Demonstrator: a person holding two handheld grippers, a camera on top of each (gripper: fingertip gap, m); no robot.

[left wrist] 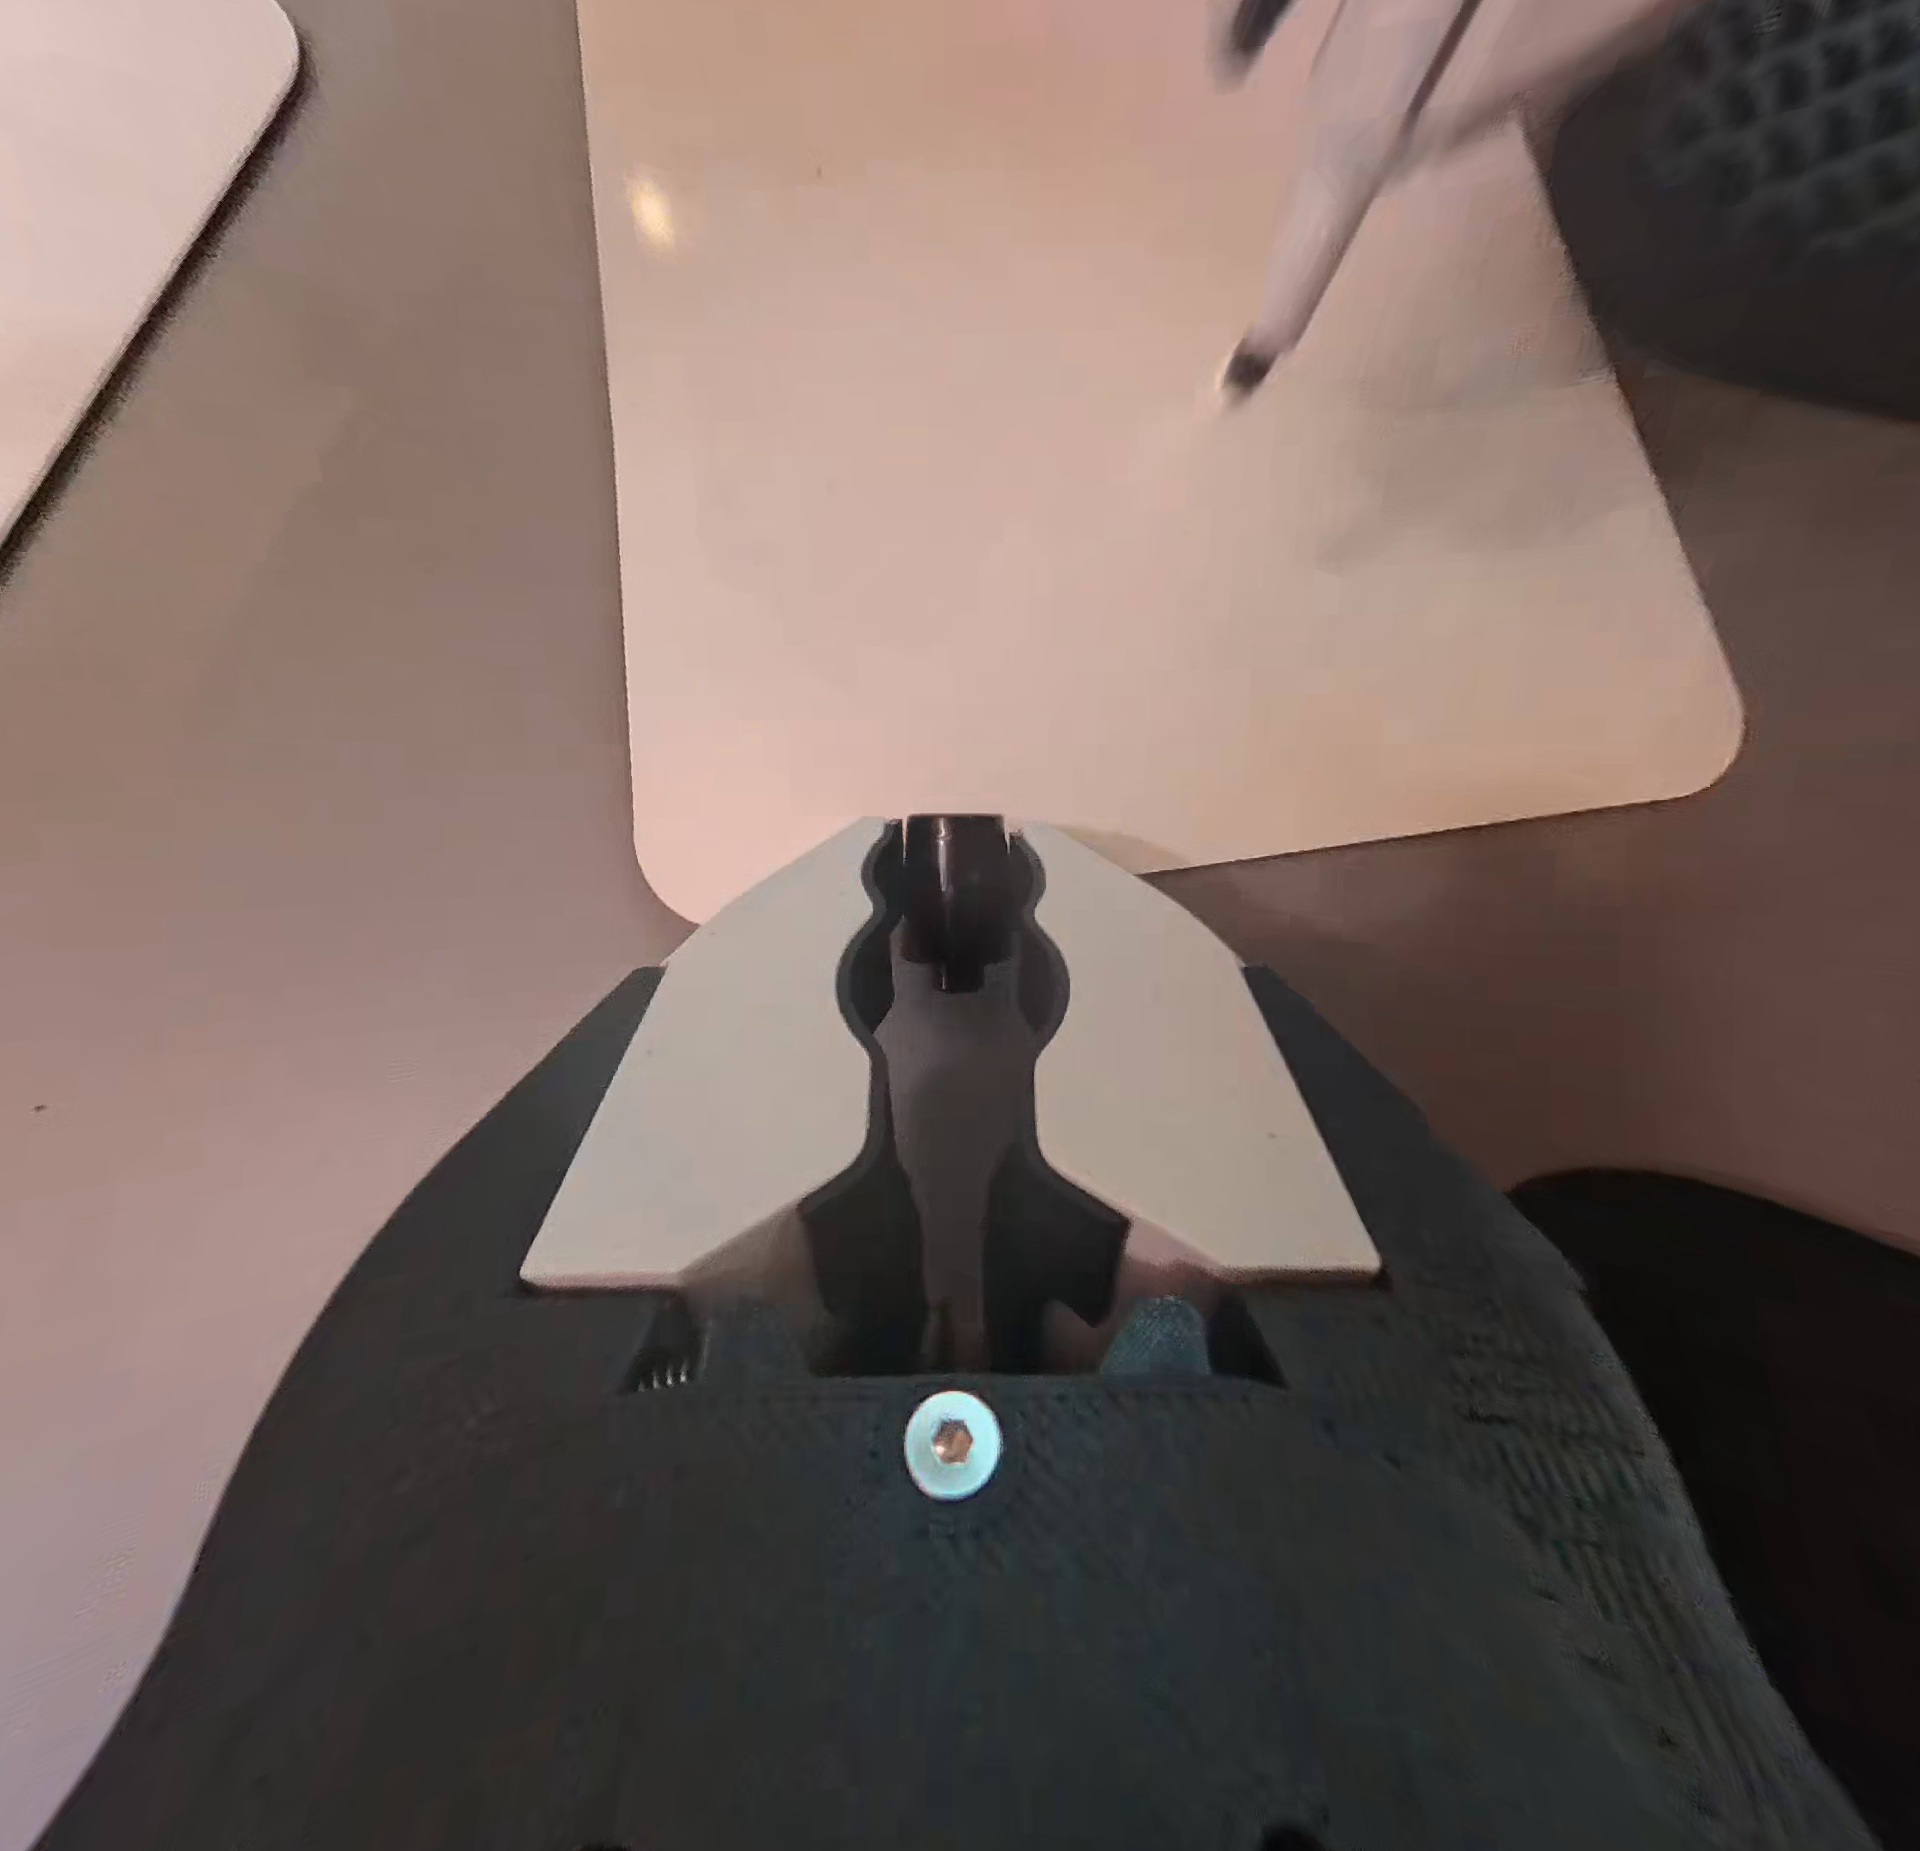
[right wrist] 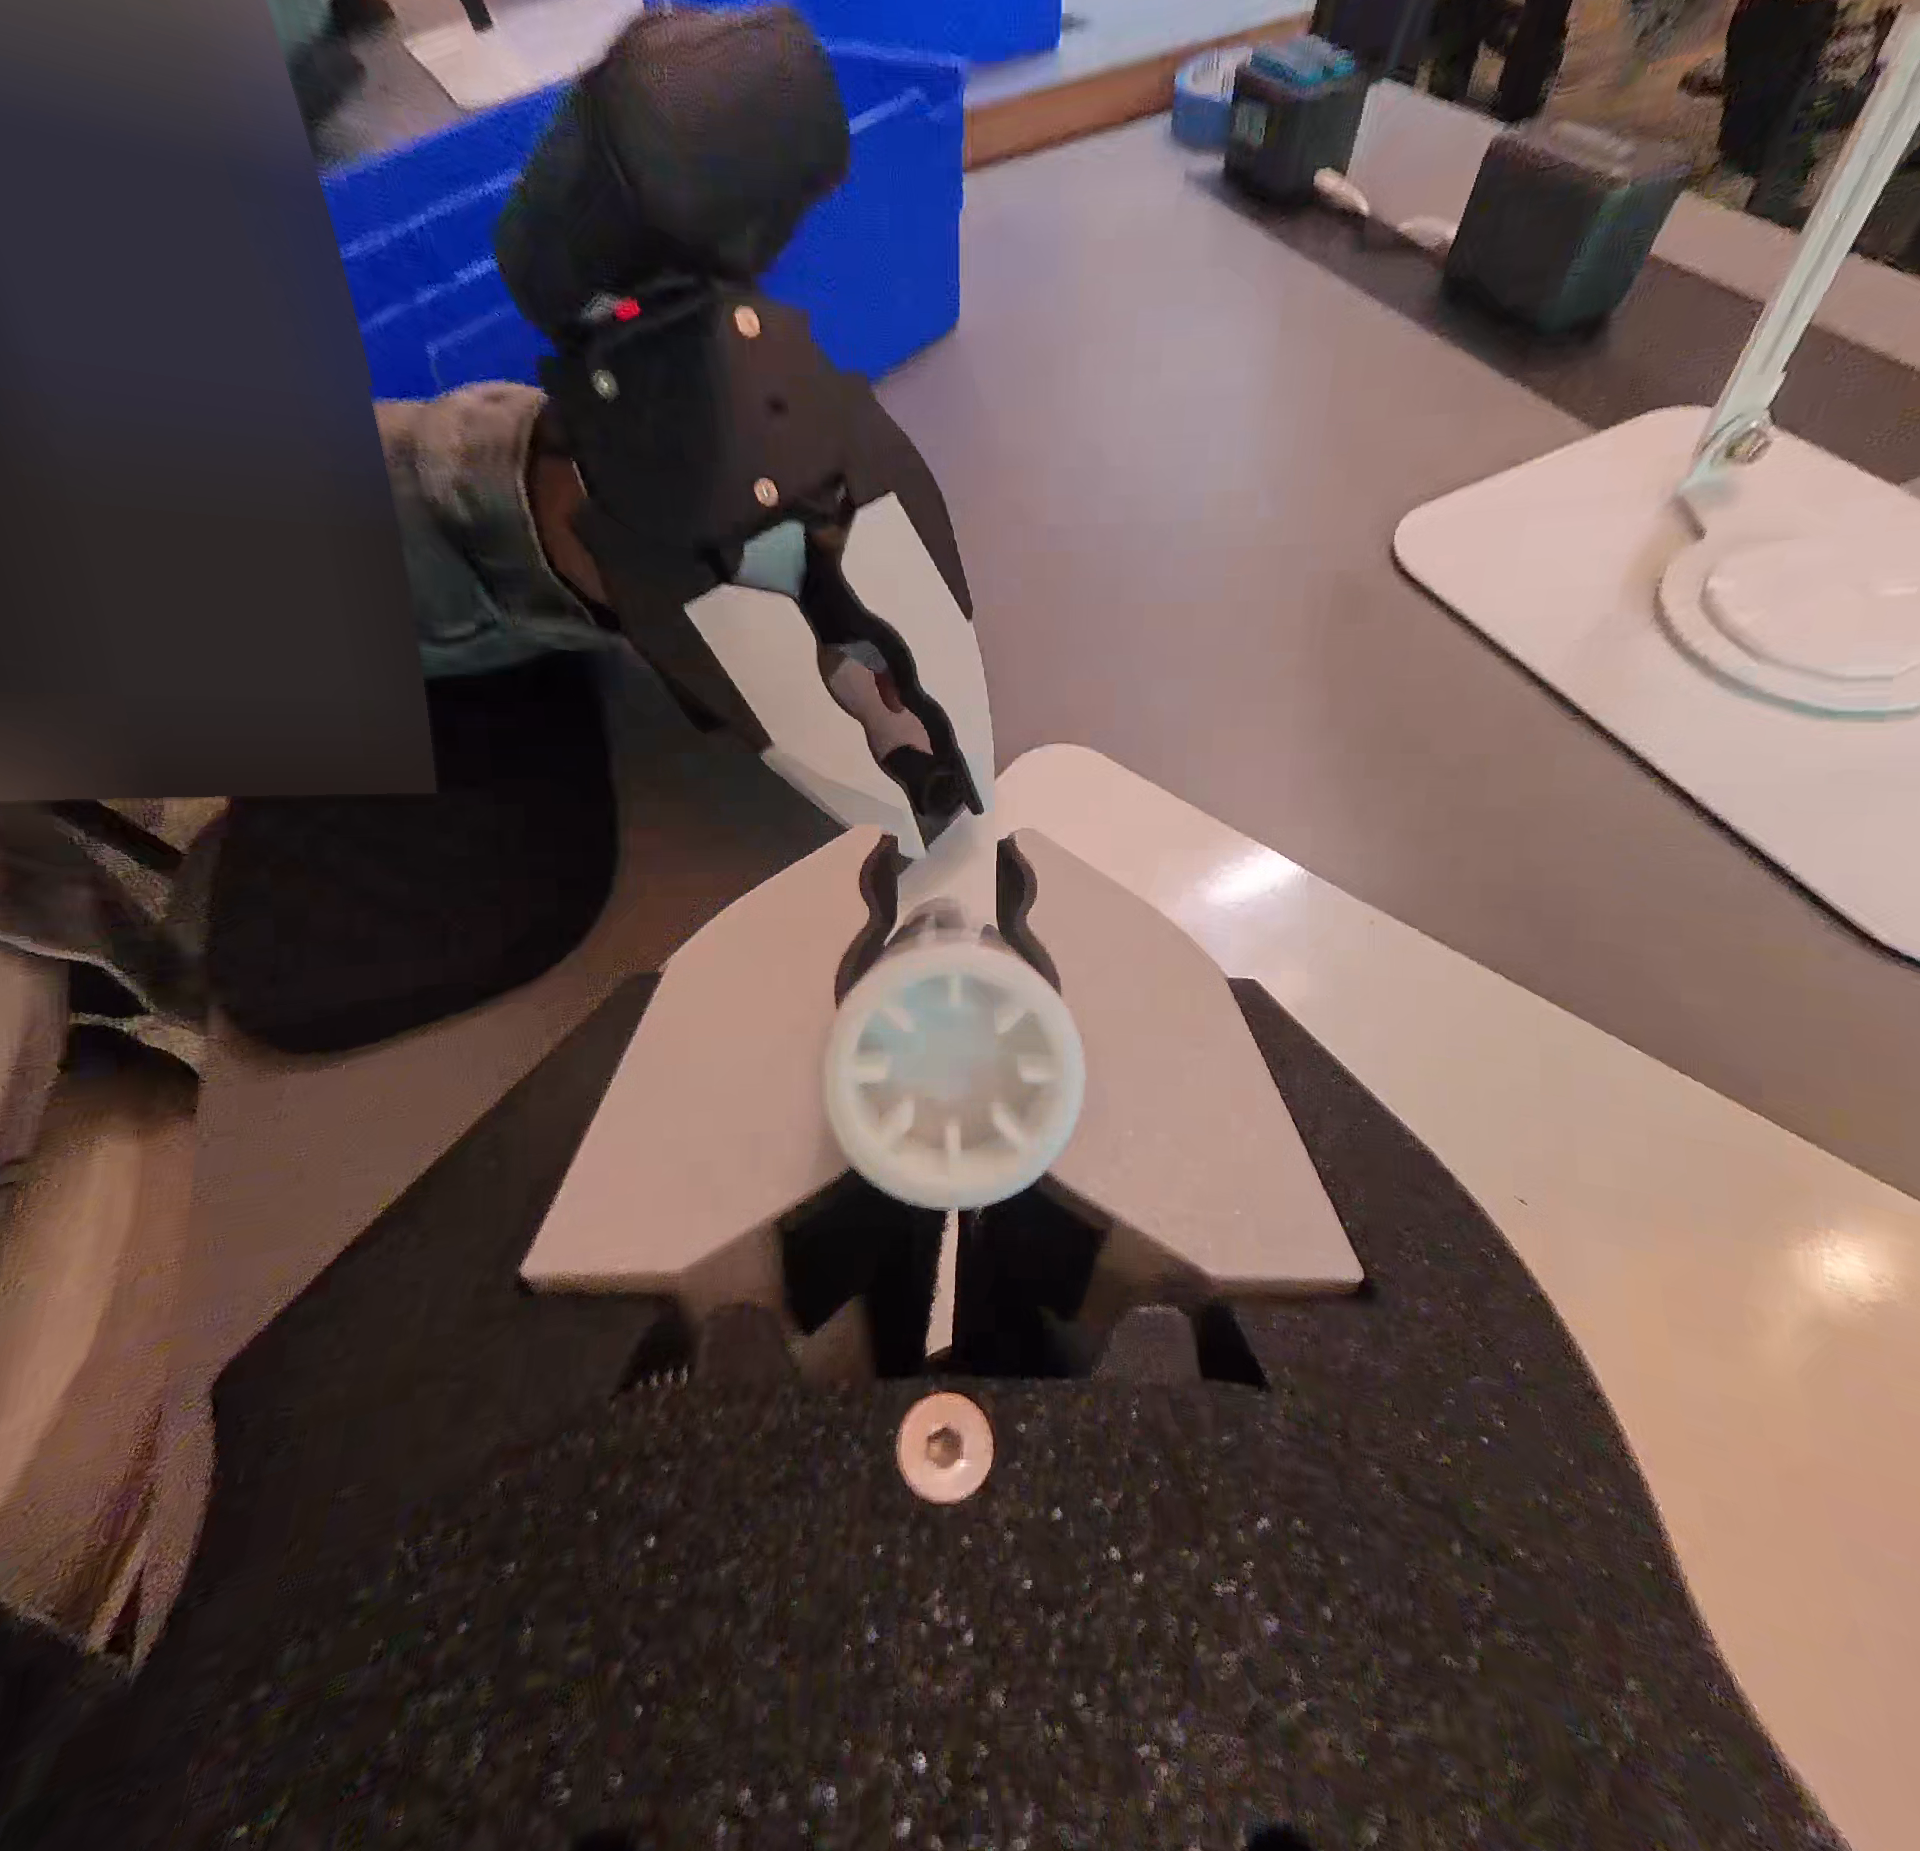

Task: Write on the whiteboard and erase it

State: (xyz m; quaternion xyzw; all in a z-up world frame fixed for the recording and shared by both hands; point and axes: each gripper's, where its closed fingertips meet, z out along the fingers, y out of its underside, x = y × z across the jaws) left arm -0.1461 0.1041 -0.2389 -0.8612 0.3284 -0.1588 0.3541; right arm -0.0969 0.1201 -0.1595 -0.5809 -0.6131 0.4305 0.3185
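My left gripper, at lower centre of its view, has its jaws clamped on a small black cap at the whiteboard's near edge. At upper right there, the marker blurs above the board. My right gripper squeezes that white marker, butt end filling frame centre.

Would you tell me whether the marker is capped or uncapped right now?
Uncapped: the marker shows a bare dark tip above the whiteboard, while the left gripper holds the black cap.
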